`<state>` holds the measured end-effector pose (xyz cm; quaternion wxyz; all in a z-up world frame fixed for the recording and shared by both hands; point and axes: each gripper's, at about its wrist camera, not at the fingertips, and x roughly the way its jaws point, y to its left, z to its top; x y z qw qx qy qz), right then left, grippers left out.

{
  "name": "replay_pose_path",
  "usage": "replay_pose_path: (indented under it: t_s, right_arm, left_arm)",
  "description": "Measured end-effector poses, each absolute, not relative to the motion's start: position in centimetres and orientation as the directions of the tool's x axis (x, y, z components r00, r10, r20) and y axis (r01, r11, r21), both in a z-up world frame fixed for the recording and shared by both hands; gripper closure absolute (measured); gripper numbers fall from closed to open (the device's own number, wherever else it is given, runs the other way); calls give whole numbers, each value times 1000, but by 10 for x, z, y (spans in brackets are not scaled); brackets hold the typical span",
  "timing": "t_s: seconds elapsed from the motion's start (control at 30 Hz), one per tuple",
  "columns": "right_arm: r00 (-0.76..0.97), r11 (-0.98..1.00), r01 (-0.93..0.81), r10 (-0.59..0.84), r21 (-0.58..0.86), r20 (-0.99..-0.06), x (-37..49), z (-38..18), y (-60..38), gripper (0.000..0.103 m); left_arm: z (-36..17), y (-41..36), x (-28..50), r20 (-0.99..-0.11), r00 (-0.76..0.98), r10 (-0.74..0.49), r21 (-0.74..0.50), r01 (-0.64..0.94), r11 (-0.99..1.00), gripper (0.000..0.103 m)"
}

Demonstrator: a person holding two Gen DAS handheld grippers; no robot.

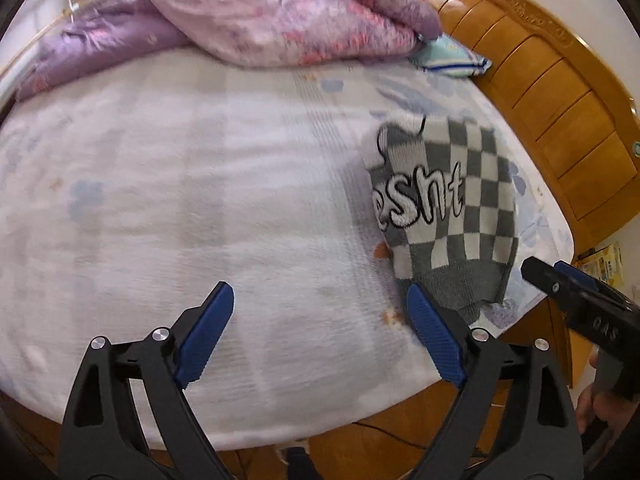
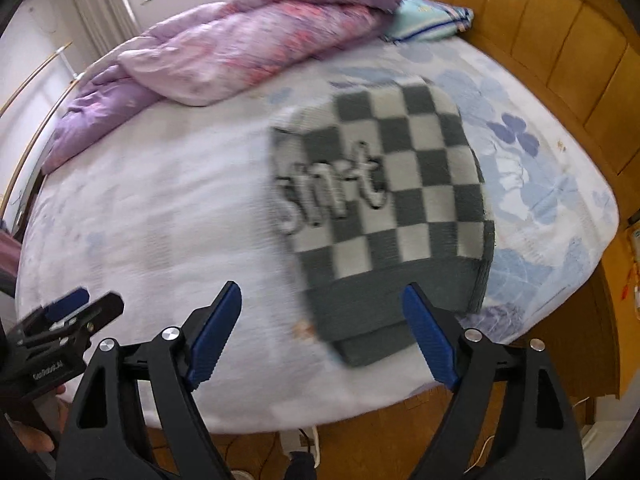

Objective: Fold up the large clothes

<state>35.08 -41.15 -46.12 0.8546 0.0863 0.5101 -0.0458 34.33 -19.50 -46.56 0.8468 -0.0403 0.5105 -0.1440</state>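
Note:
A grey-and-white checkered knit sweater (image 2: pixel 400 208) with white lettering lies folded into a compact stack on the bed's right side; it also shows in the left wrist view (image 1: pixel 448 208). My left gripper (image 1: pixel 320 320) is open and empty above the white sheet, left of the sweater. My right gripper (image 2: pixel 322 324) is open and empty, just short of the sweater's grey hem. Each gripper shows in the other's view: the right one (image 1: pixel 568 280) and the left one (image 2: pixel 76 312).
A white floral bedsheet (image 1: pixel 160 200) covers the mattress. A purple-pink quilt (image 2: pixel 224 40) is bunched at the far side, with a light blue pillow (image 2: pixel 428 18) beside it. A wooden headboard (image 1: pixel 560 112) runs along the right. Wooden floor with cables lies below the bed's near edge.

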Motion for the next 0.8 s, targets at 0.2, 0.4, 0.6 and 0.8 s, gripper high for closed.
replay_pose_path:
  t_s: [0.2,0.4,0.6,0.8]
  right_arm:
    - [545,981,160,6,111,-838,300,-381,-341,14]
    - [628,989,133,-32,66,-778,230,-293,-262,12]
    - [697,990,125,-37,70,-716,167,-230,-215,8]
    - [719,995,82,-17,60,-695,123,-180,-190,8]
  left_arm:
    - [-379,-131,283,-788,544,-288,-186,235,954,13]
    - [-293,-68,211,-728,623,-285,-146,265,953,10]
    - [-223,-11,139,-670,682,-292,-131,279,951,9]
    - [-163,22,80,-579,766,-278,-118,258,959,6]
